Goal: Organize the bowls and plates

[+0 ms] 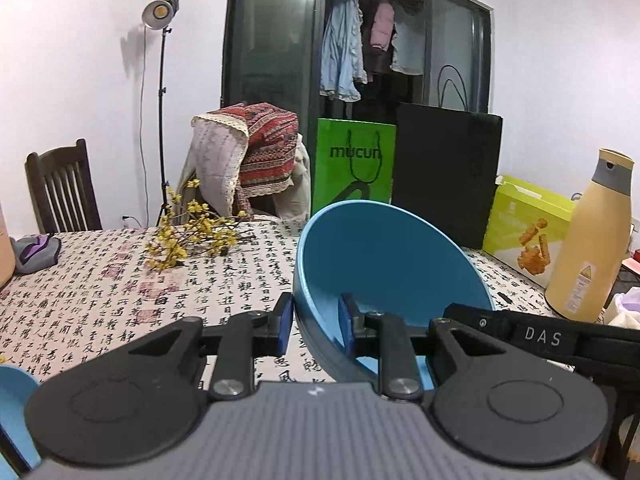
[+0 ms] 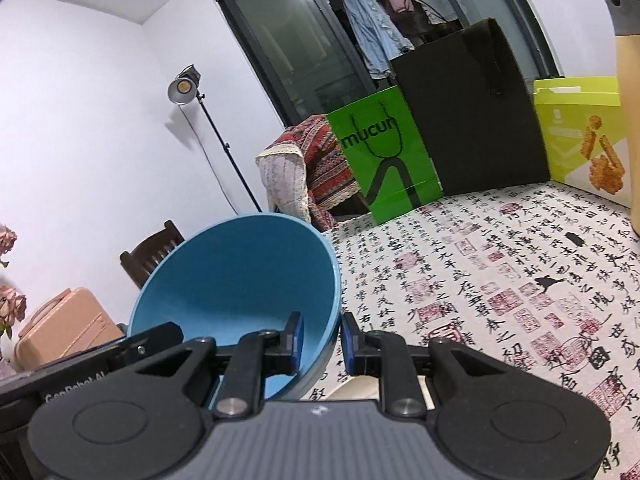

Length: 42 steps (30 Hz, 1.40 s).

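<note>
Both grippers pinch one blue bowl (image 1: pixel 384 264) by its rim, each with jaws narrowed onto the wall. The left gripper (image 1: pixel 316 326) clamps the near-left edge; the right gripper (image 2: pixel 322 344) clamps the opposite edge. The bowl hangs tilted above the worktop (image 1: pixel 120 280). Beyond stand a green bag (image 1: pixel 354 160) and a black bag (image 1: pixel 446 172).
</note>
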### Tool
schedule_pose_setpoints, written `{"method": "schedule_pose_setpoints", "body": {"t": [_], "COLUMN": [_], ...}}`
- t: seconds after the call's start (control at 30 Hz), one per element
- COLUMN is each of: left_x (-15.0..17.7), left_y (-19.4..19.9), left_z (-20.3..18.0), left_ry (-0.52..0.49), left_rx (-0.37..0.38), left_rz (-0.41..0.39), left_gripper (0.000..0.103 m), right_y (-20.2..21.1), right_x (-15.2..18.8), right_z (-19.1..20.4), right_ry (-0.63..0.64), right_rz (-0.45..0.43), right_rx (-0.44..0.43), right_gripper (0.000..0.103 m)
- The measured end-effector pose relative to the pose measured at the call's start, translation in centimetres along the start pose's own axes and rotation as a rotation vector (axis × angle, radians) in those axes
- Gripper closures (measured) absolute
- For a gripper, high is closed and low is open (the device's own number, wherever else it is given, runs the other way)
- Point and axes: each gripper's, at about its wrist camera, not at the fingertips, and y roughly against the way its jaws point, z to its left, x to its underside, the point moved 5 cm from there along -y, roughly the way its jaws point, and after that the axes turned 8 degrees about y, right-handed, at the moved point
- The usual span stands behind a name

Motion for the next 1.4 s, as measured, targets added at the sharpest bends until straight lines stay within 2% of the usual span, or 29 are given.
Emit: {"method": "schedule_pose_setpoints", "body": {"t": [0.57,0.9,1.4], "left_x": [0.1,0.7,0.0], "left_y": [1.8,2.7,5.3], "left_z": [1.5,2.4,4.8], "left_ry": [0.036,0.066,0.106], "left_rx": [-0.047,-0.100,-0.157], "left_rz": [-0.020,-0.021,-0.061], "left_gripper": [0.079,0.079,0.079], "right_y": [0.2,0.4,-0.7], "right_x": [-0.1,-0.1,0.1], "right_z": [2.5,3.2,6.2], "right_ry": [0.031,0.045,0.052], "right_rz": [-0.002,0.002,0.001], "right_rx": [-0.045,-0.098,-0.165], "right_gripper": [0.083,0.083,0.083]}}
